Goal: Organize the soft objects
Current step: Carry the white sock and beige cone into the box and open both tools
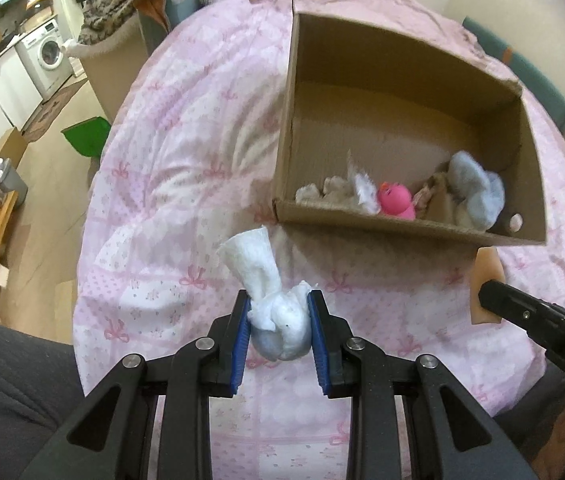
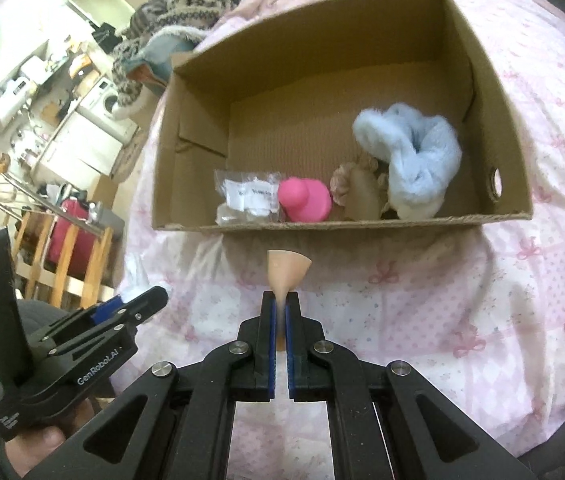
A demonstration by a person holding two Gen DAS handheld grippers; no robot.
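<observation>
Two soft items gripped and held over the bed, short of the cardboard box.

Nearest: left gripper [image 1: 278, 312], blue ribbed pads clamped on a white fleecy sock bundle [image 1: 270, 304], balled at the base with a loose crumpled cuff standing up. Right gripper [image 2: 281, 308], jaws pinched tight on a thin peach-coloured pad [image 2: 287, 270], smooth, rubbery-looking, fanning into a wedge above the tips. Beneath both: pink quilted bedcover [image 2: 442, 300], puffy, printed with bows. Beyond: open cardboard box [image 2: 482, 216], corrugated, holding a plastic-wrapped packet [image 2: 248, 198], a glossy pink toy [image 2: 306, 200], a beige fabric piece [image 2: 362, 192] and a fluffy pale-blue plush [image 2: 414, 160]. Step judged: carry to the box. Next calls for clearing the near wall, then releasing over bare floor at the back.
</observation>
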